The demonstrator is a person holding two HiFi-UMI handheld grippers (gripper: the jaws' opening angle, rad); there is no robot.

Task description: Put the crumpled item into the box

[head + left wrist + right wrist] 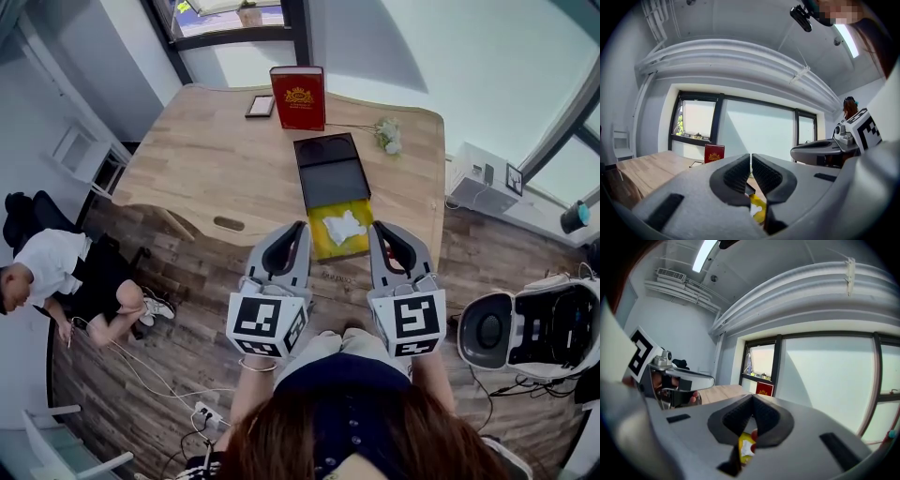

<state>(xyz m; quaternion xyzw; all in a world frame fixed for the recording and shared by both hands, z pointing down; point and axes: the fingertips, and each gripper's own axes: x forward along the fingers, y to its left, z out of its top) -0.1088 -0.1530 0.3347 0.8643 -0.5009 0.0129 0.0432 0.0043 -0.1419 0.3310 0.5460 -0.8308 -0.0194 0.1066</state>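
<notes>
Crumpled white item is seen lying inside the yellow-lined box at the table edge. The left tongs and right tongs are pressed together, empty, flanking the box. Placement is judged done; only withdrawal is called for.

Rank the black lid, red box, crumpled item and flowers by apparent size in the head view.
1. black lid
2. red box, a little smaller, but it stands farther from the camera, so this is unsure
3. crumpled item
4. flowers, close to the crumpled item in size
</notes>
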